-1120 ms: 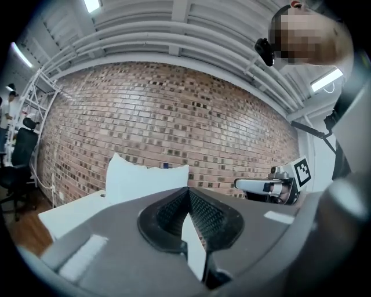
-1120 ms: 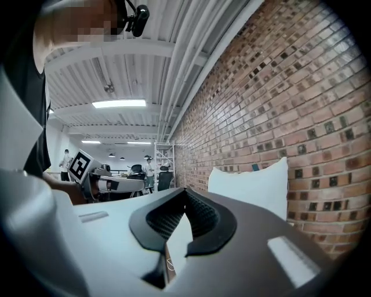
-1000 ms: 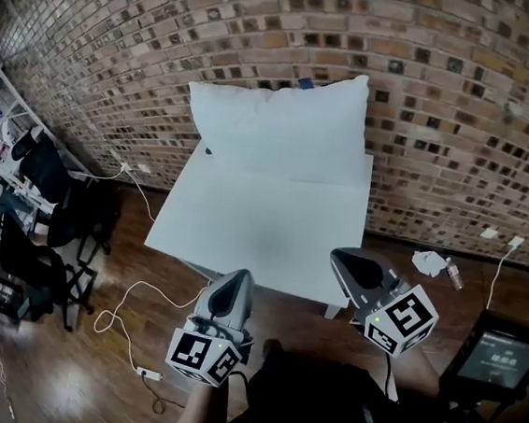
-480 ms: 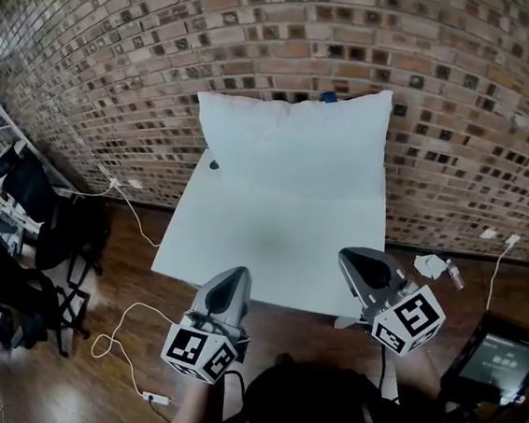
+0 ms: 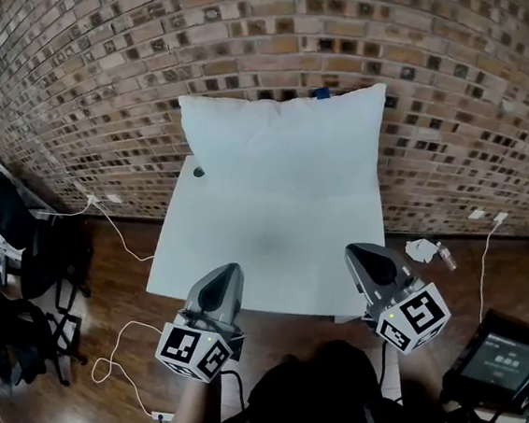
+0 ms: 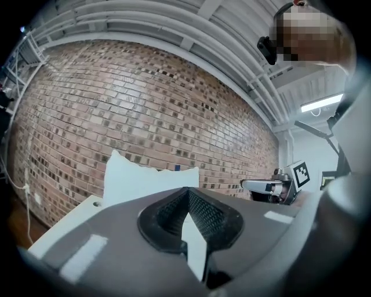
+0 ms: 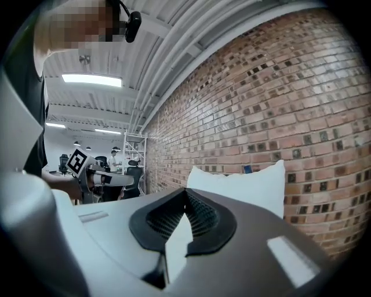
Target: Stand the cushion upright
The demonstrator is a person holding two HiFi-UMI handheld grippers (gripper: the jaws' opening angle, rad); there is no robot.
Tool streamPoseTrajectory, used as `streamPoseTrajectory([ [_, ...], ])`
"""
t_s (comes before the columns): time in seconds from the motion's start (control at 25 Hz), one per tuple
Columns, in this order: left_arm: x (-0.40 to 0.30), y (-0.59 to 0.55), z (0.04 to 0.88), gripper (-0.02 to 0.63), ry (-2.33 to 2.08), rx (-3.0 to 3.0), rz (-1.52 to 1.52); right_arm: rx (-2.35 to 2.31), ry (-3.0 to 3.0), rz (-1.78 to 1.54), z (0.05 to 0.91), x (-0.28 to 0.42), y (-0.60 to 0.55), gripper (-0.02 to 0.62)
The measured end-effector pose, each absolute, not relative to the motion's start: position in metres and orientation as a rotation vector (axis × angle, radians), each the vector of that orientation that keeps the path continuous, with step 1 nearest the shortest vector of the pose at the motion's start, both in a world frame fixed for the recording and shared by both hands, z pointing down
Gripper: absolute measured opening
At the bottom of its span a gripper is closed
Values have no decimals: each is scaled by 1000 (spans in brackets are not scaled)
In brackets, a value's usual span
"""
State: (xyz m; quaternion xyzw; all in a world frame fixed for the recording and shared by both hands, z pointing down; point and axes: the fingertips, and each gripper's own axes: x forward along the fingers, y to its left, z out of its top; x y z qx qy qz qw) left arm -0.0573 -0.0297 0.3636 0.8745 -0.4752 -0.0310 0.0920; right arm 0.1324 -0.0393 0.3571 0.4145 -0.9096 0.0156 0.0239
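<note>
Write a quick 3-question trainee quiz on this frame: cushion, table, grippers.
1. True or false: the white cushion lies flat on the white table.
2. What rises right behind the cushion? A) brick wall B) office chair C) monitor
3. Is the left gripper or the right gripper holding anything?

Key:
1. False. It stands upright at the table's far edge.
2. A
3. No. Both have their jaws shut with nothing between them, and both are near the table's near edge, apart from the cushion.
</note>
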Motion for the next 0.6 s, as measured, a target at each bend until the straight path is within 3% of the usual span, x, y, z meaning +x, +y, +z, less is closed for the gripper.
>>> streamPoseTrajectory([
  [0.6,-15,-109,345,2,-1366,2651,-18,1338,-2878,47,335,167,-108,6],
])
